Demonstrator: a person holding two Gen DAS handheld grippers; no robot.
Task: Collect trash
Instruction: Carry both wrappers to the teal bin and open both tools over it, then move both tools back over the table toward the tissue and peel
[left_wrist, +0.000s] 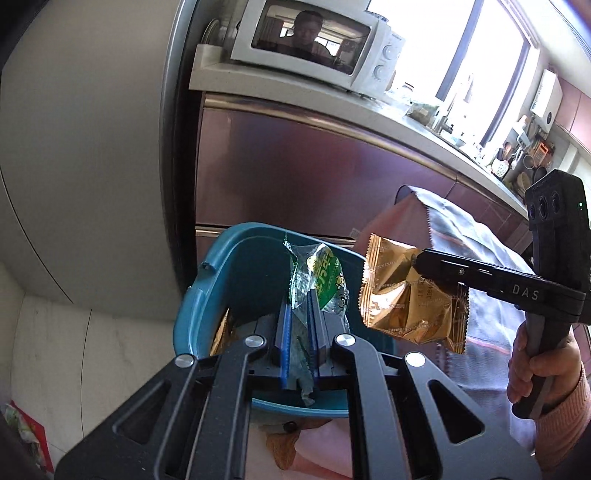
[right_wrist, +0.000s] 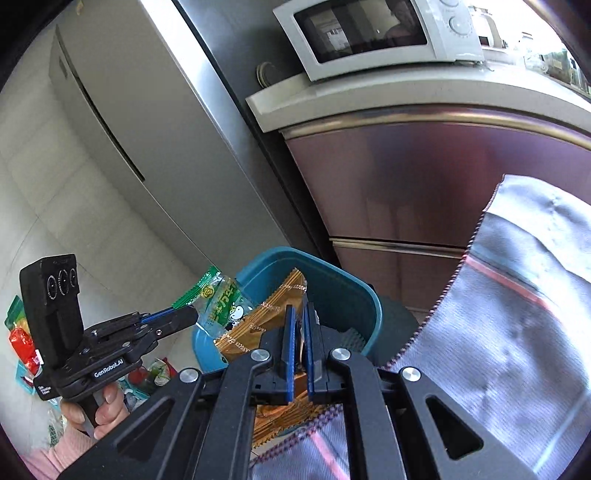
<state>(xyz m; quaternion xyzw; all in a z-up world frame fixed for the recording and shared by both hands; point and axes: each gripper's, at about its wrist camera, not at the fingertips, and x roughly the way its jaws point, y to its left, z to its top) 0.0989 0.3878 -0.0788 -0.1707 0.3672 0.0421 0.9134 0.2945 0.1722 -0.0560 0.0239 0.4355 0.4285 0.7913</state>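
Note:
My left gripper (left_wrist: 300, 295) is shut on a clear and green snack wrapper (left_wrist: 317, 277) and holds it over the blue bin (left_wrist: 221, 280). My right gripper (right_wrist: 300, 314) is shut on a gold foil wrapper (right_wrist: 258, 325) and holds it above the same blue bin (right_wrist: 332, 288). In the left wrist view the right gripper (left_wrist: 415, 264) comes in from the right with the gold wrapper (left_wrist: 406, 299) beside the bin's rim. In the right wrist view the left gripper (right_wrist: 192, 314) holds the green wrapper (right_wrist: 221, 302) at the bin's left edge.
A grey cloth with a pink stripe (right_wrist: 517, 314) covers the surface to the right of the bin. Several more wrappers (right_wrist: 22, 339) lie on the floor at left. A fridge (right_wrist: 140, 129), maroon cabinets (left_wrist: 314, 166) and a microwave (left_wrist: 314, 40) stand behind.

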